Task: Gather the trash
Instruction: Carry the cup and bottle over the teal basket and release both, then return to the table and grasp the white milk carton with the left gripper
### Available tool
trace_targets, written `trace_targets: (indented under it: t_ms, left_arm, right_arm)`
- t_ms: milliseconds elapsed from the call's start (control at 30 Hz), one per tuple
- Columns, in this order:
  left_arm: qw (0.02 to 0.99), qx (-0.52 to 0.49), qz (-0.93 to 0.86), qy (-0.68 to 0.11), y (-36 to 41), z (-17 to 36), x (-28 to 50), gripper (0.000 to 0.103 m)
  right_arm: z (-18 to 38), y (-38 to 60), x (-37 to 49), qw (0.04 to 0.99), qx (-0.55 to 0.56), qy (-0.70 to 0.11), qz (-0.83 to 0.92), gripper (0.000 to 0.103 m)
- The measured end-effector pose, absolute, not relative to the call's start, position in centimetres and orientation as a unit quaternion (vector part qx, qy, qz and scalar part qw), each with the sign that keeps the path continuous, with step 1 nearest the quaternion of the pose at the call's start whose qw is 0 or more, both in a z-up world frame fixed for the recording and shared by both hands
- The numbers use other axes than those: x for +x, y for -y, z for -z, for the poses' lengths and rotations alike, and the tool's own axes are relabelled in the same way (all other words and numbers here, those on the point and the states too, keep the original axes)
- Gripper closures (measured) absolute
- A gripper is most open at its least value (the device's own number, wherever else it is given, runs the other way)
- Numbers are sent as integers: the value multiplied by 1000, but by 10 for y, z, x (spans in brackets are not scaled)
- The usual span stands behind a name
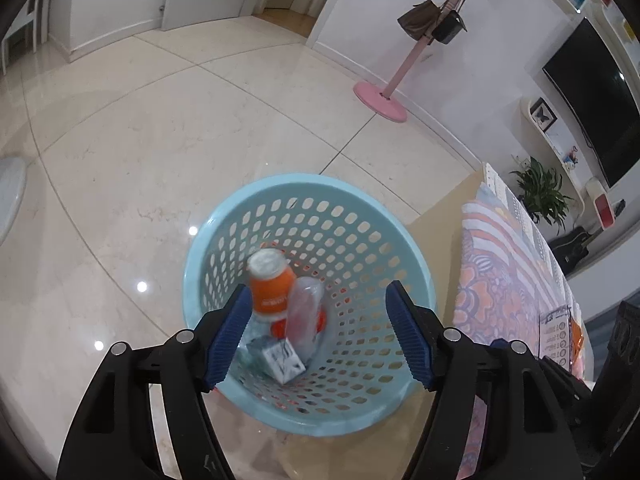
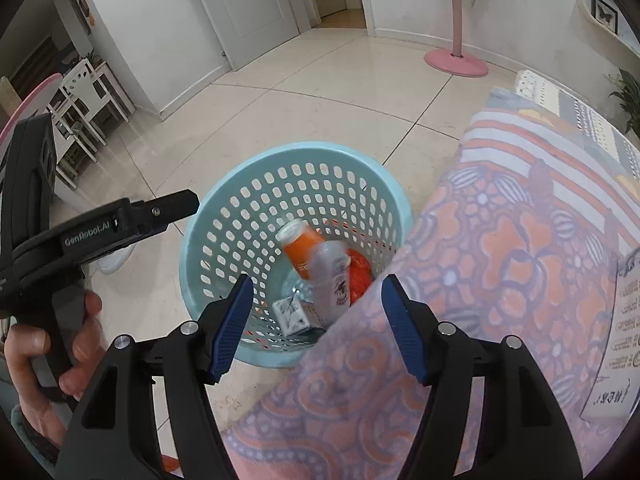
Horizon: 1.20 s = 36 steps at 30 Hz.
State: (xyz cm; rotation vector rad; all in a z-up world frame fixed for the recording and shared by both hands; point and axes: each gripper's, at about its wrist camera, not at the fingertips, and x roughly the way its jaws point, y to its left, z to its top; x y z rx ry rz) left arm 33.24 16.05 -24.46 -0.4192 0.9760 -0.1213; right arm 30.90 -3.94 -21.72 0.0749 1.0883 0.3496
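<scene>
A light blue perforated basket (image 1: 372, 224) stands on the floor beside a patterned cloth-covered table; it also shows in the right wrist view (image 2: 256, 196). Inside lie an orange can (image 1: 272, 284) (image 2: 300, 246), a clear plastic bottle (image 1: 305, 312) (image 2: 334, 280), a small white carton (image 1: 282, 362) (image 2: 290, 314) and something red (image 2: 358, 276). The bottle is blurred. My left gripper (image 1: 320, 304) is open and empty above the basket. My right gripper (image 2: 318, 296) is open and empty above the basket's near edge and the cloth.
The orange and purple patterned cloth (image 2: 500, 264) covers the table at right, with a printed paper (image 2: 618, 344) on it. A pink coat stand (image 1: 382, 100) is beyond the basket. The left gripper's body (image 2: 96, 232) and the hand are at the left of the right wrist view.
</scene>
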Motion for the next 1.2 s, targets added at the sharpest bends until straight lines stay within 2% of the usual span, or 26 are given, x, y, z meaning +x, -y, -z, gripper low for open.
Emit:
trace_targets:
  t_ms: [333,467,567,833,1200]
  left_arm:
    - [886,-190,93,-414,-126,211,322,35]
    - [903,-154,159,-369,-85,182,304,25]
    - [900,-141,202,-359,-50,171,296,25]
    - [877,-119,278,-373,45,166,293,25]
    - [842,-52,320,-430,172,195,293,25]
  right_arm:
    - [174,68,284,874,24,-459,-158,40]
    - [144,97,268,894,22,-423,-143,40]
    - [123,127,251,910,22,-395,-121,40]
    - [94,229,200,937,23,-350,-12,40]
    - [113,352,153,921,86,-369,88,40]
